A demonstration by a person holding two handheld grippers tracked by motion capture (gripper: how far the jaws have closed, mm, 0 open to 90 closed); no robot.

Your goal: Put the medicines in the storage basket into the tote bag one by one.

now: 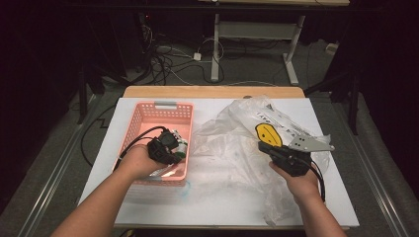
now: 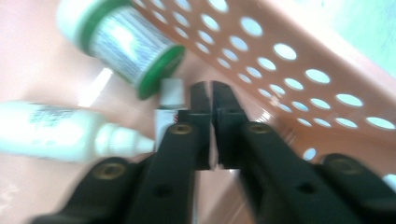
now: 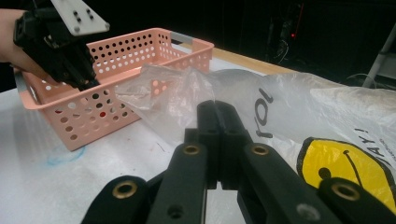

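Pink plastic walled the basket (image 1: 148, 112), and the left gripper (image 2: 208, 95) reached down inside it, jaws almost together with a thin gap and nothing between them. A green-capped bottle (image 2: 126, 44) and a white bottle (image 2: 56, 131) lay blurred beside it, labels unreadable. The right gripper (image 3: 217, 112), jaws pressed shut and empty, rested by the crumpled clear bag (image 3: 289, 102), its contents hard to make out.

One pink basket (image 1: 148, 121), one plastic bag (image 1: 237, 148), three bottles (image 2: 123, 39).
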